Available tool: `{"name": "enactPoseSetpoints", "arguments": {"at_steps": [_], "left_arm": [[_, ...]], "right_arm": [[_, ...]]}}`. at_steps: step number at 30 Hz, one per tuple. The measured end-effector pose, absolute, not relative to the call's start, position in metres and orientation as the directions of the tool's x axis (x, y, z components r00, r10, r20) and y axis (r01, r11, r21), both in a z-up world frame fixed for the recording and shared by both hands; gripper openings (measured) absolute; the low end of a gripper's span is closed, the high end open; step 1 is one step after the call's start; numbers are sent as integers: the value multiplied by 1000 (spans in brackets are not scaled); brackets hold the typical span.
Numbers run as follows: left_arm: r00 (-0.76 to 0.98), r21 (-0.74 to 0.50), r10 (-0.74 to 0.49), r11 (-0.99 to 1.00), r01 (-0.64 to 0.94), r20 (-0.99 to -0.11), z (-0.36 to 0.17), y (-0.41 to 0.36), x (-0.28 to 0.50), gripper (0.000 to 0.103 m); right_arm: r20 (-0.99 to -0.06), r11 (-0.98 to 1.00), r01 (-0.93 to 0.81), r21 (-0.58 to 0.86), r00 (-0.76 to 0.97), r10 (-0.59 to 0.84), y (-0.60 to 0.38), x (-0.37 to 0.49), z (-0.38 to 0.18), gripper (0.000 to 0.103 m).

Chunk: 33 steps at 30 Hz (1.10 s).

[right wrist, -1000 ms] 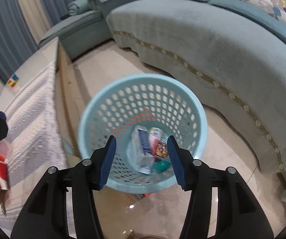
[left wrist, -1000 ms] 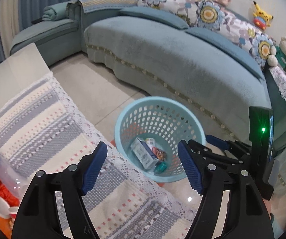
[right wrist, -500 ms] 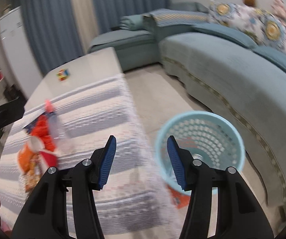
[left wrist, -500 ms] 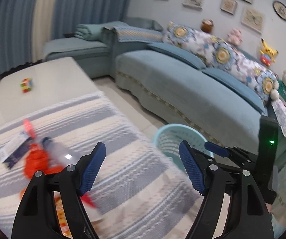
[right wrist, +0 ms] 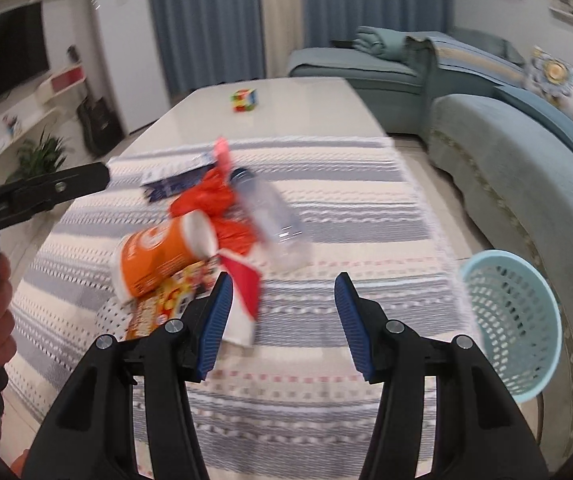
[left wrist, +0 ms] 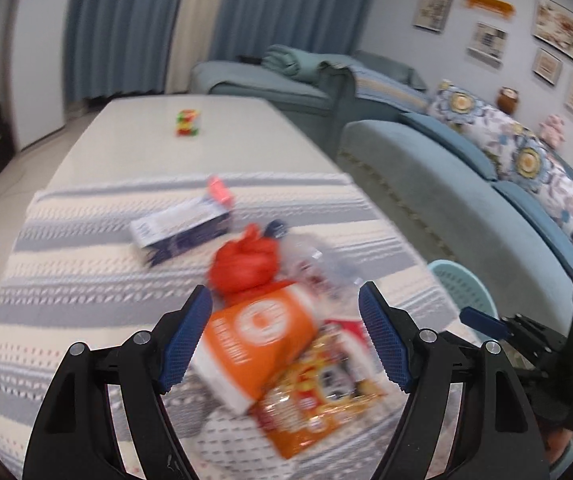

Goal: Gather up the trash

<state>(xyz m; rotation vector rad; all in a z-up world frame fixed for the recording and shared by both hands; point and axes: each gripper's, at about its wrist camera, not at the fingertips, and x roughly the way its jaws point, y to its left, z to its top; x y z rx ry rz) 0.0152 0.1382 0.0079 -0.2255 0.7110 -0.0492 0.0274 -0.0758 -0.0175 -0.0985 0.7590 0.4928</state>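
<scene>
From the left wrist, the left tool (left wrist: 285, 336) was seen spread open and empty above an orange cup (left wrist: 252, 350) amid trash on the counter (left wrist: 86, 280). From the right wrist, the right tool (right wrist: 282, 322) was held open and empty, the cup (right wrist: 158, 260) up-left, the basket (right wrist: 514, 320) right.

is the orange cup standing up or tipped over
Tipped over. The orange cup lies on its side on the striped cloth, white rim toward the clear bottle, resting on a snack packet.
</scene>
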Motion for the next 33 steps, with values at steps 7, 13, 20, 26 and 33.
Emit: {"name": "enactPoseSetpoints", "arguments": {"at_steps": [7, 13, 20, 26, 33], "left_arm": [[701, -229, -94, 968, -102, -707, -38, 162, 12, 74], [669, -320, -155, 938, -130, -727, -66, 173, 16, 70], [646, -458, -260, 875, -157, -718, -88, 185, 26, 56], [651, -522, -325, 843, -131, -686, -91, 183, 26, 20], [696, -538, -303, 831, -141, -651, -74, 192, 3, 10]], "right_arm": [[-729, 850, -517, 103, 542, 418, -41, 23, -44, 49], [-768, 837, -533, 123, 484, 420, -29, 26, -61, 49], [-814, 819, -560, 125, 413, 407, -15, 28, -76, 18], [-791, 807, -581, 102, 445, 420, -14, 19, -67, 9], [-749, 820, -561, 119, 491, 444, -29, 19, -53, 9]]}}
